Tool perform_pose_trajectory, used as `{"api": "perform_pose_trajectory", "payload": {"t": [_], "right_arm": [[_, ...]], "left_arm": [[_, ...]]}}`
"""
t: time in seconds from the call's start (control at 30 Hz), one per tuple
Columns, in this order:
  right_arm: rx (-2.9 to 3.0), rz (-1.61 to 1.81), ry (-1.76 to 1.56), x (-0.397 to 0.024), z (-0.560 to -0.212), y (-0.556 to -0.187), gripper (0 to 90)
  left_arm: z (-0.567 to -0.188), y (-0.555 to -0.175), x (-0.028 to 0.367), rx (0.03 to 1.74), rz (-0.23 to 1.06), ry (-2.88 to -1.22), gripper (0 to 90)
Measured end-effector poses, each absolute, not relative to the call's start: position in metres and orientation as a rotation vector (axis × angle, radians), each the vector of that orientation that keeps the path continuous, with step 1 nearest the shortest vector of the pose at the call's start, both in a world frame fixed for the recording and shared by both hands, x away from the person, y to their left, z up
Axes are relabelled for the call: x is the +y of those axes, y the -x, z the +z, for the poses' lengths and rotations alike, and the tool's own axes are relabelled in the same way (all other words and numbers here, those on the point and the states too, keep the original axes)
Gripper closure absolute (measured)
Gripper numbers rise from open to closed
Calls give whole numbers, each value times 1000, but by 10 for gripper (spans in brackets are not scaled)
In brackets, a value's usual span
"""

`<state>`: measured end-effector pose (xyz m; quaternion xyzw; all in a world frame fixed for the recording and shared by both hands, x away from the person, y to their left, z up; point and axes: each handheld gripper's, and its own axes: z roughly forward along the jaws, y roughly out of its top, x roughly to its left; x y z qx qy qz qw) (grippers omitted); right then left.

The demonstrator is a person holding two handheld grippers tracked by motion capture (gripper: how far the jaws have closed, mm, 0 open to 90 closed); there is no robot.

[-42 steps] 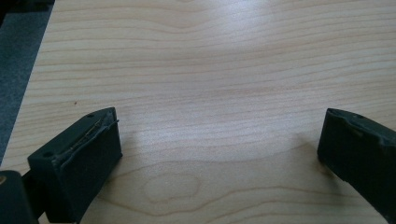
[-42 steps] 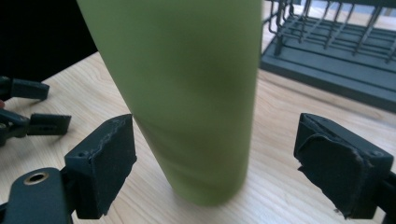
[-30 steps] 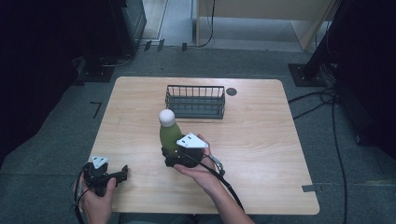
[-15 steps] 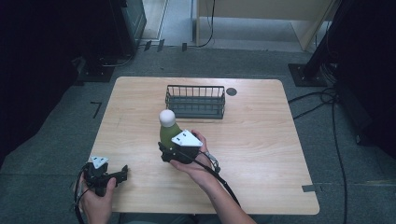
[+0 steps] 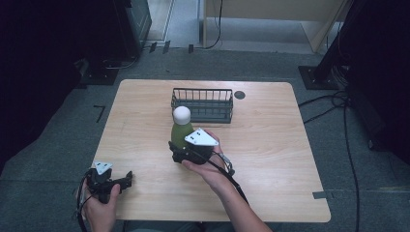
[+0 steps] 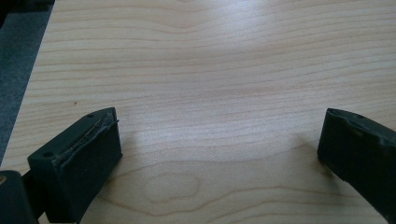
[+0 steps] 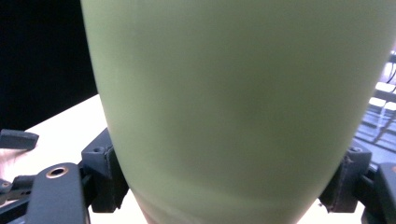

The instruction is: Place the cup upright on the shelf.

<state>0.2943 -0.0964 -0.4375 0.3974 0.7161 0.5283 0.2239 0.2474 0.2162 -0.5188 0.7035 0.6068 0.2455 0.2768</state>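
Observation:
A green bottle [image 5: 179, 134] with a white round cap [image 5: 182, 114] stands upright near the middle of the wooden table [image 5: 270, 145], just in front of the wire basket [image 5: 203, 104]. My right gripper [image 5: 176, 149] is shut on the bottle's lower body. In the right gripper view the green bottle [image 7: 224, 93] sits between the two pads [image 7: 105, 175], which press on its sides. My left gripper [image 5: 126, 178] rests at the table's near left edge. Its jaws stand wide open over bare wood in the left gripper view [image 6: 219, 154].
The dark wire basket is empty and stands at the back centre, with a round cable hole [image 5: 239, 94] to its right. Black cables [image 5: 338, 104] lie on the floor to the right of the table. Dark equipment stands at the left.
The right gripper has closed in on the bottle's lower body, and the bottle with its cap has shifted slightly toward the basket. The left gripper has stayed put.

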Motion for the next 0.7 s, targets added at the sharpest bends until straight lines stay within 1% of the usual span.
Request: {"api": "perform_pose_trajectory", "payload": {"t": [0.47, 0.7], "right_arm": [[1910, 1414, -1124, -123, -414, -316, 202], [1869, 1390, -1134, -139, -395, -333, 203]], "left_arm": [[-519, -247, 216, 1630, 659, -1888, 0], [-519, -247, 216, 1630, 659, -1887, 0]]}}
